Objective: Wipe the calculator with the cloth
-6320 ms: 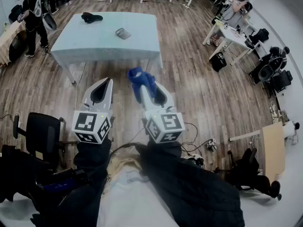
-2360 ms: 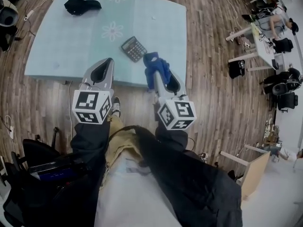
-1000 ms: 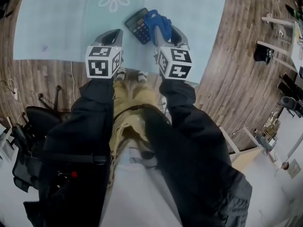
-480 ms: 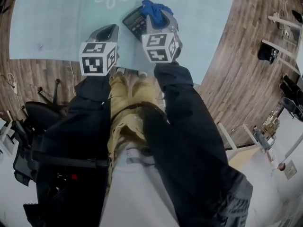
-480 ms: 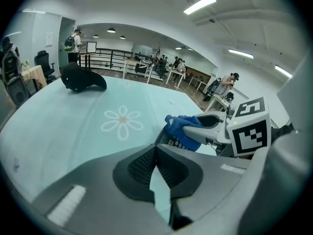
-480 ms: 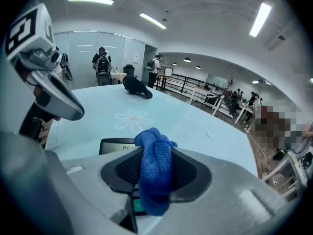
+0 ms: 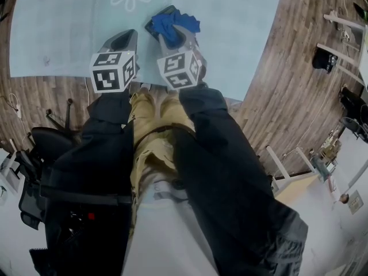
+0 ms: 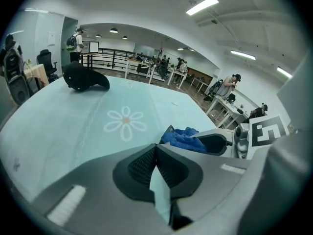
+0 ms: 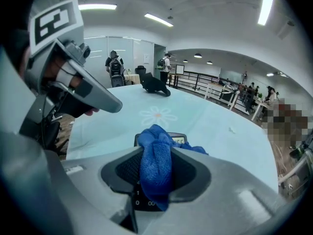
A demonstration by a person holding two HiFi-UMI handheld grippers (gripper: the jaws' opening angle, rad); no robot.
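The right gripper (image 7: pixel 173 37) has moved left, fingers pinching the cloth (image 7: pixel 171 22) over the calculator (image 9: pixel 178 140), seemingly in contact; wiping is barely begun, and the left gripper (image 7: pixel 124 39) keeps its fingers pressed together, empty.

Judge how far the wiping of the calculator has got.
Done: the right gripper is shut on the blue cloth. In hand: the cloth sits over the calculator. Left: the wiping strokes themselves, apparently; the left gripper is shut, empty.
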